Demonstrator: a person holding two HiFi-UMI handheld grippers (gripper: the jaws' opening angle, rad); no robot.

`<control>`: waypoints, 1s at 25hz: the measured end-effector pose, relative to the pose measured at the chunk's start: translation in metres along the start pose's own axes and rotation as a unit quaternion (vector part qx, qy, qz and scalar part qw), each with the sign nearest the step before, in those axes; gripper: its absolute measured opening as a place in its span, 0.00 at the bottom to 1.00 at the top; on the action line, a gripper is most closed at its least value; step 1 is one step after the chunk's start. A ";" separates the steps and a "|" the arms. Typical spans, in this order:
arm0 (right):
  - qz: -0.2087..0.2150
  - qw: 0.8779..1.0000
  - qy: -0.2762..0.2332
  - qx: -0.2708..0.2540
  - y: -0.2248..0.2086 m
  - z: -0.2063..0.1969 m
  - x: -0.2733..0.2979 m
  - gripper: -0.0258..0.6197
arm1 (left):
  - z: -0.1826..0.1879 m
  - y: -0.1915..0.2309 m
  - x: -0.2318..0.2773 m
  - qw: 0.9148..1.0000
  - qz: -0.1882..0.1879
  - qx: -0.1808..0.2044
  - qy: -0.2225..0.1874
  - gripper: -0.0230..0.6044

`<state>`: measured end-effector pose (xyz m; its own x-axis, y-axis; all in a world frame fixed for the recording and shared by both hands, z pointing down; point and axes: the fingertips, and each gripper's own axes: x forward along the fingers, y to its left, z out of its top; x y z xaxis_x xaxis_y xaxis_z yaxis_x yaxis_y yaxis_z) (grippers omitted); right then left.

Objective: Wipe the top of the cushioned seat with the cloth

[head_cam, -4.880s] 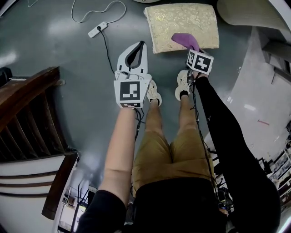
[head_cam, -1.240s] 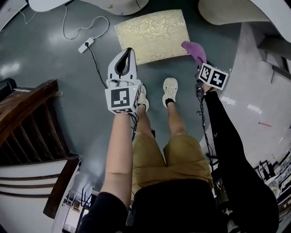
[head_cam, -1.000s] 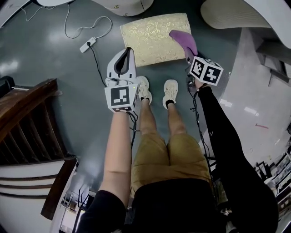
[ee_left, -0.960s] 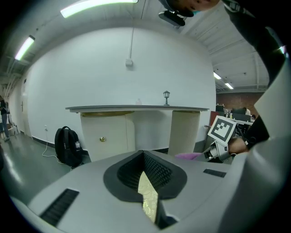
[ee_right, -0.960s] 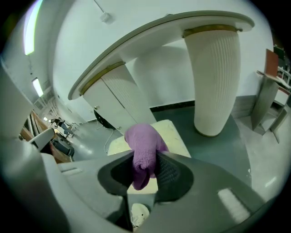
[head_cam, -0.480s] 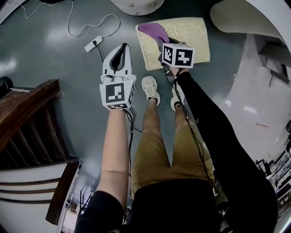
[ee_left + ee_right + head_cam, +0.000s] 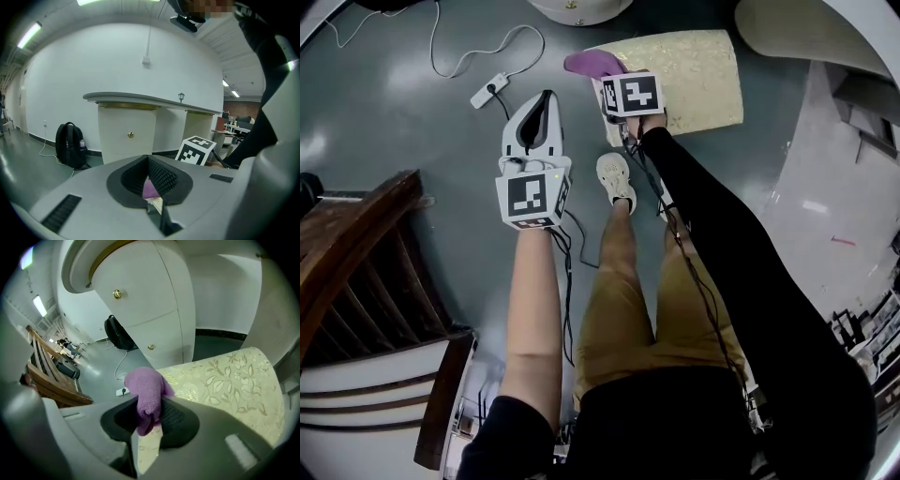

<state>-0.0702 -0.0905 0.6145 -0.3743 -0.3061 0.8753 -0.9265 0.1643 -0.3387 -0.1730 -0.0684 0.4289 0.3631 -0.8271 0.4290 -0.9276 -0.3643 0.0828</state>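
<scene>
Cloth (image 7: 591, 63), purple, is hanging bunched from the right gripper (image 7: 609, 79), whose jaws are pinching it tight; the right gripper view is showing the fabric (image 7: 147, 397) squeezed between the pads, a lobe bulging above them. Gripper and cloth are sitting at the left edge of the cushioned seat (image 7: 698, 66), over its far corner, the cloth partly overhanging the grey floor (image 7: 412, 131). Contact between cloth and seat top is not resolving in any view. Seat fabric (image 7: 229, 380) is showing a pale gold leaf pattern.

Left gripper (image 7: 544, 101) is hovering over bare floor, left of the seat and apart from it, jaws closed together on nothing (image 7: 149, 161). Person's shoe (image 7: 616, 178) is standing just before the seat. Power strip (image 7: 485, 94) is lying on the floor nearby.
</scene>
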 end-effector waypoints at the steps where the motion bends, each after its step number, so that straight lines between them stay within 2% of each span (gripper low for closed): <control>1: -0.003 1.000 0.000 0.000 -0.007 0.002 -0.002 0.17 | 0.001 -0.002 0.004 1.000 -0.005 0.001 0.000 0.05; 9: -0.075 0.996 -0.027 0.028 -0.108 0.028 -0.030 0.17 | 0.013 -0.020 0.038 1.000 -0.017 0.015 -0.003 0.05; 18: -0.138 0.986 -0.052 0.079 -0.236 0.047 -0.076 0.17 | 0.034 -0.059 0.068 0.999 -0.035 0.030 -0.007 0.05; 22: -0.158 0.981 -0.052 0.099 -0.278 0.048 -0.091 0.17 | 0.040 -0.077 0.077 0.999 -0.031 0.031 -0.004 0.05; 25: -0.189 0.975 -0.039 0.111 -0.309 0.042 -0.101 0.17 | 0.041 -0.089 0.081 0.999 -0.029 0.030 0.001 0.05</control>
<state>0.2523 -0.1502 0.6163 0.0021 -0.3766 0.9264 -0.9813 -0.1791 -0.0706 -0.0579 -0.1205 0.4195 0.4156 -0.8027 0.4277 -0.8982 -0.4363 0.0538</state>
